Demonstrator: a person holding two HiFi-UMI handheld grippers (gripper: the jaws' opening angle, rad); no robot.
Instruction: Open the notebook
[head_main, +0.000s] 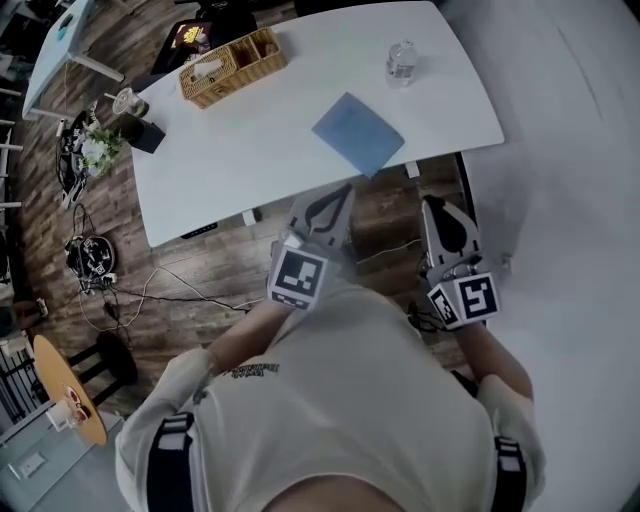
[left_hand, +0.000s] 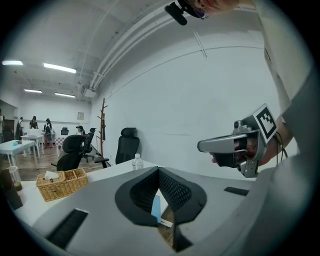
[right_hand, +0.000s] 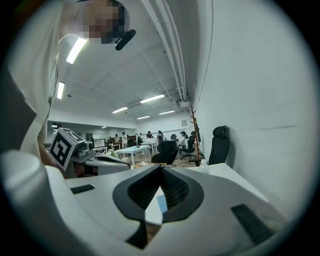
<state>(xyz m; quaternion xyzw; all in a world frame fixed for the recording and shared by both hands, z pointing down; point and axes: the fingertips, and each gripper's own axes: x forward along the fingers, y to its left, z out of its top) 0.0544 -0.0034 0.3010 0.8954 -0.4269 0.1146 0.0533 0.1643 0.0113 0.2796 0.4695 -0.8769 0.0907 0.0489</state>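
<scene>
Left gripper and right gripper, each with its jaws closed tip to tip and nothing between them, are held out side by side toward a white table in an open-plan office. Seen from the head view, a person in a light shirt stands on the wood floor just short of the table's near edge. The left gripper's tip comes close to that edge, while the right one hangs over the floor beside the table's corner. Neither touches anything.

A blue notebook lies flat and closed on the table, near the front edge and turned at an angle to it. It sits just beyond the left gripper's tip and shows as a blue sliver below the jaws in both gripper views.

Farther back on the table stand a clear plastic bottle, to the right, and a wicker basket, to the left, both well apart from the notebook. A lidded cup and a dark box sit at the table's far left end. Cables trail across the floor. A black office chair and a coat stand stand by the white wall.
</scene>
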